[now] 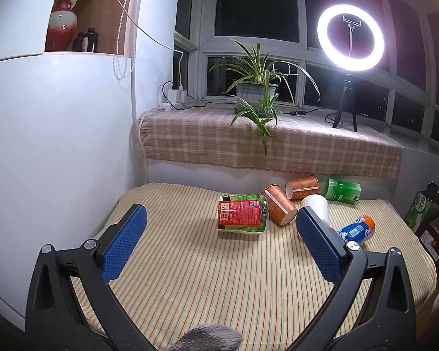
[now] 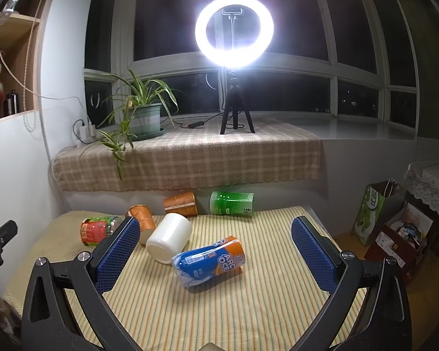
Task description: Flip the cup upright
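Six cups lie on their sides on the striped table cloth (image 2: pixel 248 307); none stands upright. The blue-and-orange cup (image 2: pixel 209 263) lies nearest the right gripper (image 2: pixel 216 235), ahead of its fingers and between their lines, touching neither. The white cup (image 2: pixel 169 238) lies just behind it, closed base toward the camera; contents cannot be determined. Two copper-patterned paper cups (image 1: pixel 279 207) (image 1: pixel 303 187) lie near the rear; in the left wrist view their open mouths show pale, empty interiors. The green cup (image 2: pixel 232 203) lies against the back wall. The red-and-green cup (image 1: pixel 241 215) lies apart at the left, ahead of the left gripper (image 1: pixel 221 219).

Both grippers have their blue-padded fingers spread wide, holding nothing and hovering above the cloth.

Behind the table, a checked cloth (image 2: pixel 190 158) covers the windowsill. On it stand a potted plant (image 2: pixel 145 117) and a lit ring light (image 2: pixel 234 29) on a tripod. A red vase (image 1: pixel 63 20) stands in a wall niche.
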### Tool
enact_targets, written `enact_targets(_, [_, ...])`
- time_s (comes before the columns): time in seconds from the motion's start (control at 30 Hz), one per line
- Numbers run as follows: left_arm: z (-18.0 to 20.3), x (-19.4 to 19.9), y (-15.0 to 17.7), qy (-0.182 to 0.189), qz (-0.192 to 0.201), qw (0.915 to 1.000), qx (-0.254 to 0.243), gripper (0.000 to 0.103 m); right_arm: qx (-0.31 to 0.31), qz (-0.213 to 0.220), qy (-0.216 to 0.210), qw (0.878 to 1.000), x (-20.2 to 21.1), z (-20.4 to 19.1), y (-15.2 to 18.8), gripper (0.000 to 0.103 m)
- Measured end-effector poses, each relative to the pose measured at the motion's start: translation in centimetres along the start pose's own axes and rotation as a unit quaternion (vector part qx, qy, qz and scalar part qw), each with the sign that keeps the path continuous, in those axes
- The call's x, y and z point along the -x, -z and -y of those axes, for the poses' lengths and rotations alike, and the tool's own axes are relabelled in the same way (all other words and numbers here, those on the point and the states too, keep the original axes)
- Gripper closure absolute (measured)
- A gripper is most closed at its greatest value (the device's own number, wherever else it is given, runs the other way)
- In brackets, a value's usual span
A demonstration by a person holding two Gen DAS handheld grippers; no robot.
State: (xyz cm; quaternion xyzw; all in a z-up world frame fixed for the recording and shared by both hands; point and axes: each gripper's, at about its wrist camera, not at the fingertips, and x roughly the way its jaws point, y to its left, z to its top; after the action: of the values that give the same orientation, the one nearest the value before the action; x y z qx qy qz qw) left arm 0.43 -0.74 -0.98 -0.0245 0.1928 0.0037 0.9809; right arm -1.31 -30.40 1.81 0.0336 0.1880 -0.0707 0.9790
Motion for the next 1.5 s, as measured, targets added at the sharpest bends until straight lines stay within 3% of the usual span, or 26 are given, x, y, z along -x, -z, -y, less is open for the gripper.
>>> enact_targets(1.5, [-1.1,-0.9,0.7,-0.007,-0.013,0.9998,0.009,0.000,0.019,-0.011,-0.004,1.000,-1.4,-1.6,0.5,0.000])
